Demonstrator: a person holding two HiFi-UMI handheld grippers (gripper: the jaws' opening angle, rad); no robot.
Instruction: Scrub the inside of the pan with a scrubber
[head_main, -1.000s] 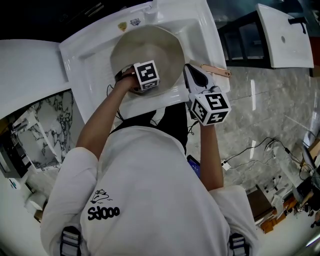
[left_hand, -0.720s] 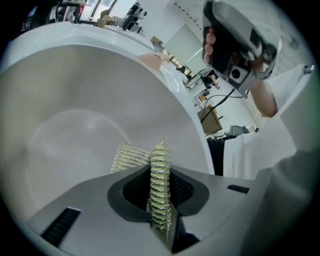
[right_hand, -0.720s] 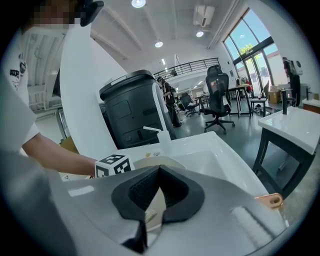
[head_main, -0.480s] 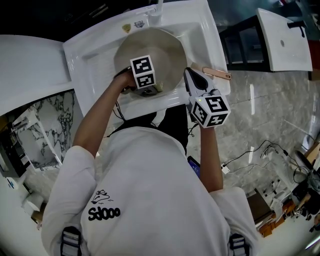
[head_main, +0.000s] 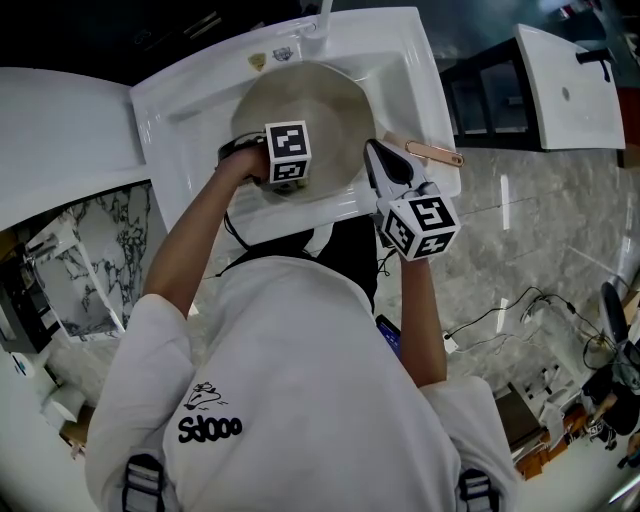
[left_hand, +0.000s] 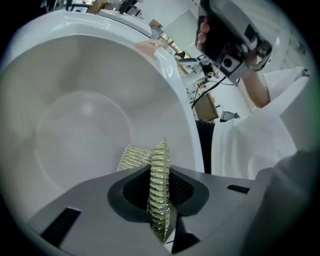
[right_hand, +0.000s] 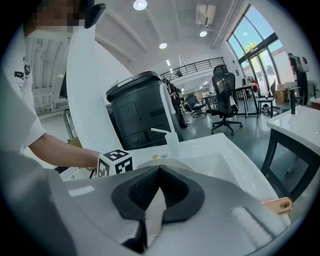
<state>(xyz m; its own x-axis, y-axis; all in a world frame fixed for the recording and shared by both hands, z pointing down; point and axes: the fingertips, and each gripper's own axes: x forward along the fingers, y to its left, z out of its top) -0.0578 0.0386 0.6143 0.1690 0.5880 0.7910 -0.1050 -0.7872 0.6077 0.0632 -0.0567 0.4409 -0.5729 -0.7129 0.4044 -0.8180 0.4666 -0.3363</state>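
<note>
Pan (head_main: 335, 110) sits in the sink (head_main: 180, 110), upper middle. My right claw (right_hand: 154, 200) looks pinched on its rim to steady it, and my left claw (left_hand: 160, 200) clamps the scrubber (left_hand: 135, 157) inside.

Pan (head_main: 335, 100): fills most of the sink (head_main: 175, 110) bowl; its far and right inner wall is bare and open from above, while its near-left part is taken up by the left gripper (left_hand: 159, 172), closed on the scrubber (left_hand: 131, 157), and by the forearm (head_main: 195, 240) crossing the near sink edge. Right side: the right gripper (head_main: 372, 150) is clamped at the pan's right rim and a copper-coloured handle (head_main: 432, 150) lies just beyond it on the ledge, closing that approach. Left side: the flat white sink surface beside the pan lies bare; the faucet (head_main: 322, 12) stands at the far edge.
</note>
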